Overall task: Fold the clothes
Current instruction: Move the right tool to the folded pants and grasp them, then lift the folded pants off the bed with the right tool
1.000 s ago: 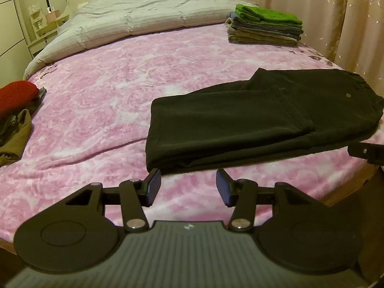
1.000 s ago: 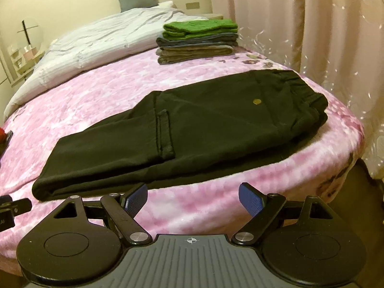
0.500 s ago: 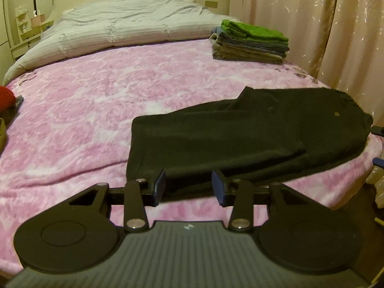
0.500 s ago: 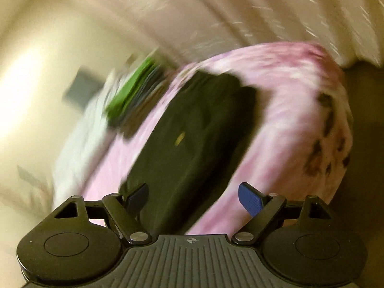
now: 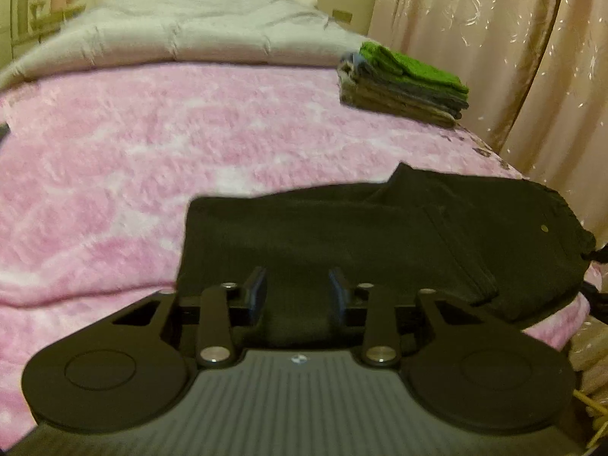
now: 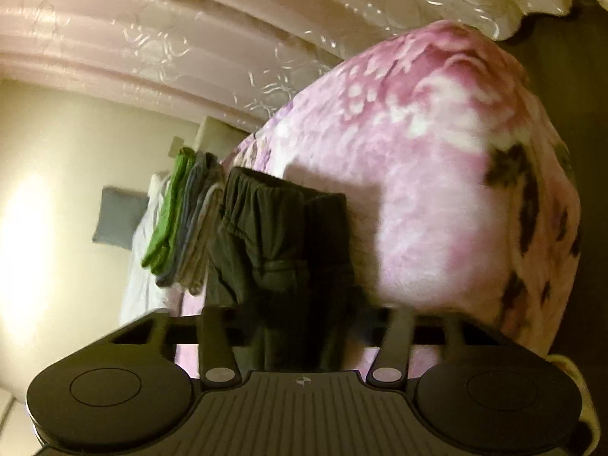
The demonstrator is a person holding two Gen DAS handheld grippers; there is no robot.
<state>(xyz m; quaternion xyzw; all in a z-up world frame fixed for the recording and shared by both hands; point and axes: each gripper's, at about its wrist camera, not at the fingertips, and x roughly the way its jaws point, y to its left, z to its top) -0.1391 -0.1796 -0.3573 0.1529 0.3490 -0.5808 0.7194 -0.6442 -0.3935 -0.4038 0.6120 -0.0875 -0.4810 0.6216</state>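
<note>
The black trousers lie flat on the pink blanket of the bed, folded lengthwise, hem end just ahead of the left tongs and elastic waistband end in front of the right tongs. In the left view we see the dark cloth reaching into the gap between the blue pads, which stand apart with nothing pinched. The right tongs are rolled on their side at the waistband; their fingers also appear spread, with the trouser edge between them, though blur and dark cloth hide the tips (so we call that a likely reading only).

As we judge it, both tongs are set to take an end of the trousers for a crosswise fold. To do it well, we want each pair to bite through all the layers at the edge, not just the top one, and to keep the pink blanket out of the grip. Lifting both ends evenly should keep the lengthwise fold from sliding open.

Beyond the trousers, farther from both tongs, sits a stack of folded clothes with a green piece on top, near the curtain.
</note>
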